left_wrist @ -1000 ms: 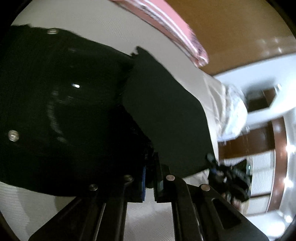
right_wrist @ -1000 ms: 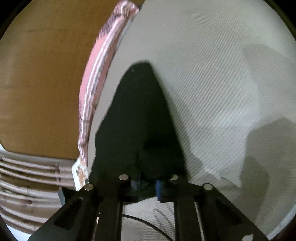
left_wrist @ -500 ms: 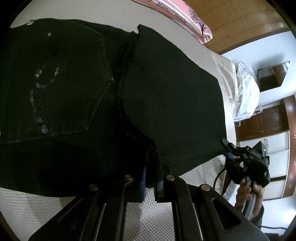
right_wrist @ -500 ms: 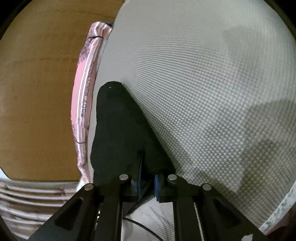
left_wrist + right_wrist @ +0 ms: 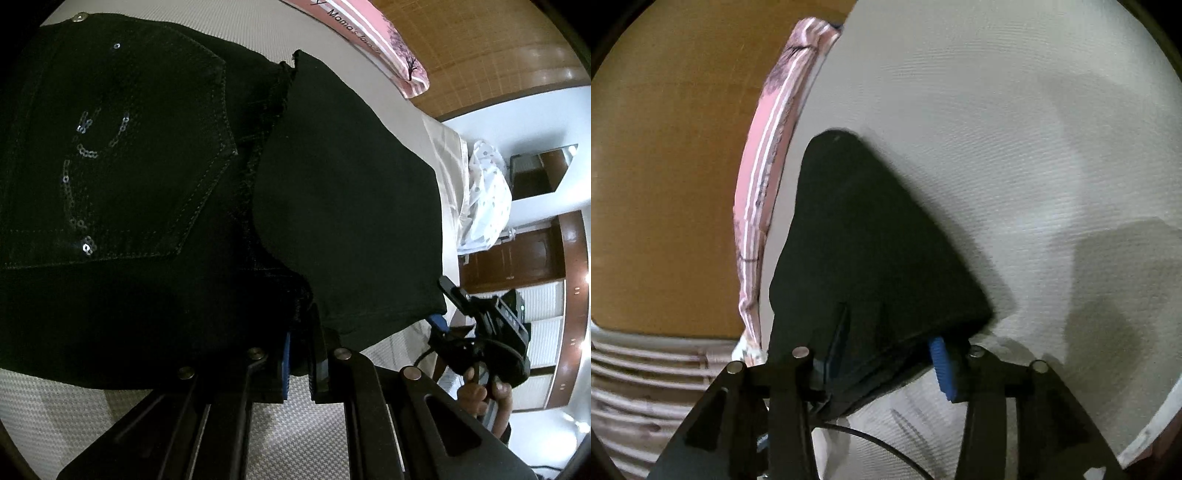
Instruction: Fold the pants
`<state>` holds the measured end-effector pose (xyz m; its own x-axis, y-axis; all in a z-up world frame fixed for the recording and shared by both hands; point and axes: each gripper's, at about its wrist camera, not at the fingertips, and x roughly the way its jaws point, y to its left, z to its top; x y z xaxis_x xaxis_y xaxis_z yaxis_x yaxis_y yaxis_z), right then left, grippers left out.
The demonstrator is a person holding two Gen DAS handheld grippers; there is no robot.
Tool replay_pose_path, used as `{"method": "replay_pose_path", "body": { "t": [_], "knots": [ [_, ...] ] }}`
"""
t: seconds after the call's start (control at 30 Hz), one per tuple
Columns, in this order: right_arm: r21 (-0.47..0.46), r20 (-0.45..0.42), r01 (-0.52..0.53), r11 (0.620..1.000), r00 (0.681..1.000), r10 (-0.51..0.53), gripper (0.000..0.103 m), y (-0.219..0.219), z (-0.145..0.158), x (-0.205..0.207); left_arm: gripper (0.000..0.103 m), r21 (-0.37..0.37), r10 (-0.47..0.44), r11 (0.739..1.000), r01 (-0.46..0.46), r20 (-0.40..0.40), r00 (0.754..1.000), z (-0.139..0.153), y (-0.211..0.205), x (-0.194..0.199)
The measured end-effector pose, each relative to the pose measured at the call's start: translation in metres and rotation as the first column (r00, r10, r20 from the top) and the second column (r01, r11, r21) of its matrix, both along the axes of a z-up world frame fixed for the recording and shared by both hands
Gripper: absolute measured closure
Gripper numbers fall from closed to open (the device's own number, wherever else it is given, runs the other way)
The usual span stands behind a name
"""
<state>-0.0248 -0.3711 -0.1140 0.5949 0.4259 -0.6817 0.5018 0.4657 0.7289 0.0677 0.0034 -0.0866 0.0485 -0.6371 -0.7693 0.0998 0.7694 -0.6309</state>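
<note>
The bed, covered in a pale woven sheet, takes up most of both views, and the black pants lie spread across it, seat side up, with one leg folded over toward the stitched back pocket. A pink pillow sits at the far edge of the bed, well apart from the cloth. The pants look like denim: fairly heavy for clothing, soft enough to drape and crease, yet thick at the seams and hems, so they should hold a fold once pressed flat and are unlikely to slip from a firm pinch. The left gripper has its blue pads pressed together on the near edge of the pants, close to the crotch seam. The right gripper stands with its jaws spread wide at the hem of the folded leg, the cloth lying loose between them rather than pinched. Judging by this, the hem corners and thick seams are the best places to grip, since thin single layers would sag.
</note>
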Motion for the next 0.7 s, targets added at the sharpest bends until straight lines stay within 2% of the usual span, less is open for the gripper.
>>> {"method": "replay_pose_path", "body": {
  "t": [0.07, 0.1, 0.13, 0.17, 0.27, 0.37, 0.47, 0.6, 0.63, 0.67, 0.7],
  "knots": [
    [-0.004, 0.005, 0.004, 1.000, 1.000, -0.004, 0.065, -0.003, -0.001, 0.004, 0.095, 0.002, -0.008, 1.000, 0.008, 0.005, 1.000, 0.001, -0.002, 0.001],
    [-0.015, 0.013, 0.015, 1.000, 1.000, -0.014, 0.074, -0.005, 0.000, 0.004, 0.095, -0.001, -0.012, 1.000, 0.012, 0.007, 1.000, 0.002, -0.003, 0.001],
    [-0.026, 0.016, 0.026, 0.999, 1.000, -0.025, 0.079, -0.009, 0.001, 0.003, 0.095, -0.002, -0.022, 1.000, 0.022, 0.018, 1.000, 0.004, -0.006, 0.001],
    [-0.043, 0.020, 0.036, 0.998, 0.999, -0.035, 0.090, -0.011, 0.003, 0.002, 0.095, -0.012, -0.040, 0.999, 0.040, 0.024, 0.999, 0.006, -0.012, 0.001],
    [-0.134, 0.056, 0.123, 0.983, 0.992, -0.117, 0.094, -0.022, 0.013, -0.010, 0.095, -0.039, -0.092, 0.995, 0.094, 0.056, 0.994, 0.014, -0.033, -0.002],
    [-0.096, 0.021, 0.147, 0.984, 0.989, -0.146, 0.095, -0.030, 0.001, -0.015, 0.095, 0.055, -0.134, 0.990, 0.130, 0.060, 0.989, 0.007, -0.050, 0.000],
    [-0.062, -0.019, 0.165, 0.984, 0.986, -0.166, 0.094, -0.035, -0.015, -0.017, 0.095, 0.003, -0.112, 0.994, 0.112, 0.030, 0.993, 0.000, -0.042, 0.006],
    [-0.060, -0.033, 0.148, 0.987, 0.988, -0.150, 0.094, -0.036, -0.020, -0.014, 0.093, 0.003, -0.114, 0.994, 0.114, 0.032, 0.993, -0.001, -0.038, 0.009],
    [-0.055, -0.041, 0.140, 0.989, 0.989, -0.143, 0.093, -0.035, -0.020, -0.012, 0.090, 0.018, -0.120, 0.993, 0.119, 0.044, 0.992, 0.000, -0.037, 0.009],
    [-0.041, -0.055, 0.121, 0.992, 0.991, -0.123, 0.087, -0.035, -0.018, -0.012, 0.090, 0.043, -0.131, 0.991, 0.129, 0.064, 0.989, 0.003, -0.037, 0.010],
    [-0.040, -0.066, 0.103, 0.994, 0.992, -0.106, 0.080, -0.035, -0.015, -0.011, 0.085, 0.062, -0.137, 0.989, 0.133, 0.079, 0.987, 0.007, -0.036, 0.008]
  ]
}}
